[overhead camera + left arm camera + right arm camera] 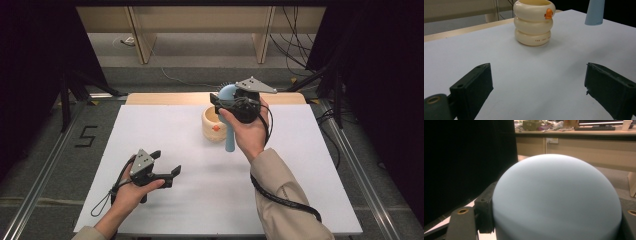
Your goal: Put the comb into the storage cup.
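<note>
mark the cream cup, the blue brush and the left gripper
cream cup (533, 23): left gripper view, its ribbed side wall.
blue brush (230, 142): high view, lower end of its handle.
left gripper (165, 163): high view, midway between its open jaws.

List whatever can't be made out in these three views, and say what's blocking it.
- Blue brush: its head in the high view is hidden behind the right claw; its top is cut off by the edge in the left gripper view.
- Cream cup: its inside sits too low to see in the left gripper view, and its printed text is too small.
- Table ahead, right gripper view: blocked by the blue dome.
</note>
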Demonstrator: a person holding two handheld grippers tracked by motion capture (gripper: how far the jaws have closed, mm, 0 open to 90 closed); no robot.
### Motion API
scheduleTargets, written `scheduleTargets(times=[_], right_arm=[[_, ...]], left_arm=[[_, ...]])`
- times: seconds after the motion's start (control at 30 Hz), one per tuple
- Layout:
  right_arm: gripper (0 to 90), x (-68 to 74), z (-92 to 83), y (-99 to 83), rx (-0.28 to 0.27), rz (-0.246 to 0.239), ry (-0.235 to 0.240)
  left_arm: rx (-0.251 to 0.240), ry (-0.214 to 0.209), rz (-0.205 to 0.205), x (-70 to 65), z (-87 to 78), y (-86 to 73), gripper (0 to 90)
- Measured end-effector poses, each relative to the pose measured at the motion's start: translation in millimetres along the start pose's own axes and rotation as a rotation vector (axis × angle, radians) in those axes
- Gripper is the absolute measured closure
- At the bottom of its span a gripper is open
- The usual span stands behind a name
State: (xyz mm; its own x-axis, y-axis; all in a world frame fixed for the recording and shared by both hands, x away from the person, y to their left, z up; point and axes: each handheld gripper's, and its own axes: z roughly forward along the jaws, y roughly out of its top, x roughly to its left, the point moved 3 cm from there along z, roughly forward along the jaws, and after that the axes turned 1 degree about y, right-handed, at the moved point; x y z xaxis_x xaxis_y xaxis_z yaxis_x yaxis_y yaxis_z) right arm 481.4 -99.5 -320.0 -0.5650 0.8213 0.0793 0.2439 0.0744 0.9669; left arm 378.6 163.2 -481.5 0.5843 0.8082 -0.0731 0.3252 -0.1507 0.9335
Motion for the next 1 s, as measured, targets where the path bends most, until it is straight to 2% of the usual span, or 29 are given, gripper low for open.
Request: scheduleTargets(times=[0.23,0.67,1.0], right_arm=[[25.7,0.2,3.6,8.3,-0.017,-0.009,-0.004],[25.7,-0.8,12.2,13.1,-0.034,-0.014,-0.006],[25.7,-3.4,15.4,17.1,-0.041,-0.017,-0.016]], left_arm=[[0.000,0.012,0.006,5.5,-2.7,-1.6,5.8],[0.010,0.031,0.016,9.8,-2.6,-3.1,0.0],[0.017,0.037,0.015,10.2,-1.8,-4.0,0.0]])
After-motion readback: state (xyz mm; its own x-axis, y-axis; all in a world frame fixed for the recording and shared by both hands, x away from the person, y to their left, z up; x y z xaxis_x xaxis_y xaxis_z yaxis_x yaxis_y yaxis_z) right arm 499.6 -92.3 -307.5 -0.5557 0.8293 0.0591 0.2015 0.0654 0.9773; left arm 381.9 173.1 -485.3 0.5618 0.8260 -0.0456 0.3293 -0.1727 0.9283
